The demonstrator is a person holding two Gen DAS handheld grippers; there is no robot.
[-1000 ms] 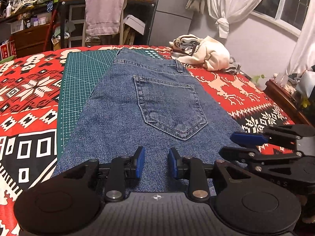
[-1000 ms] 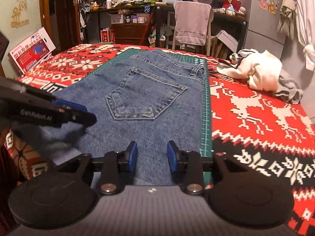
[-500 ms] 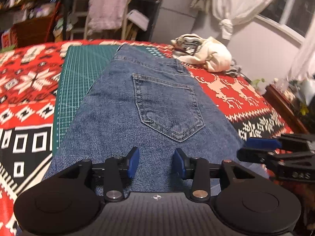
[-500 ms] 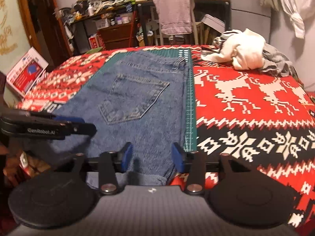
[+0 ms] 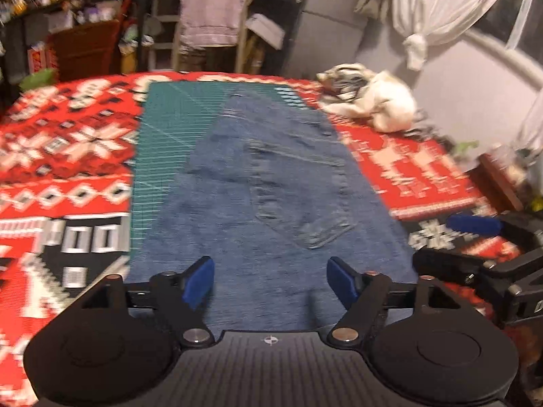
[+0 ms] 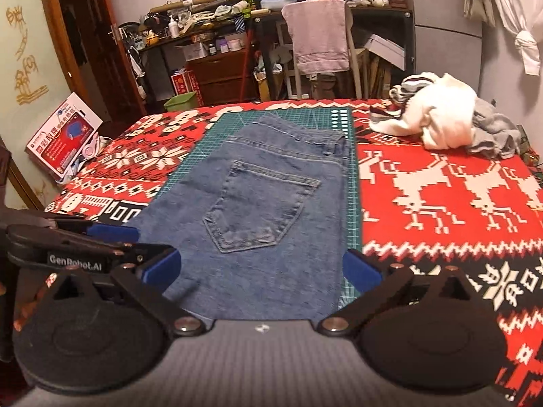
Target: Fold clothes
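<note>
Hovering near: left gripper [image 5: 269, 283] and right gripper [image 6: 261, 268], fingers spread wide, holding nothing.
Middle: jeans [image 6: 271, 210] lie flat, pocket up, on the green cutting mat [image 6: 351, 200] over the patterned bed cover [image 6: 441, 176].
Far right: white clothes heap [image 6: 437, 115], unfolded.
Progress: jeans look halved lengthwise; cross folds seemingly remain.

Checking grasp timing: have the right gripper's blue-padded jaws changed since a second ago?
Yes. The right gripper has opened: its blue pads, then close together over the blue denim jeans, now stand wide, one near the green cutting mat edge.
</note>
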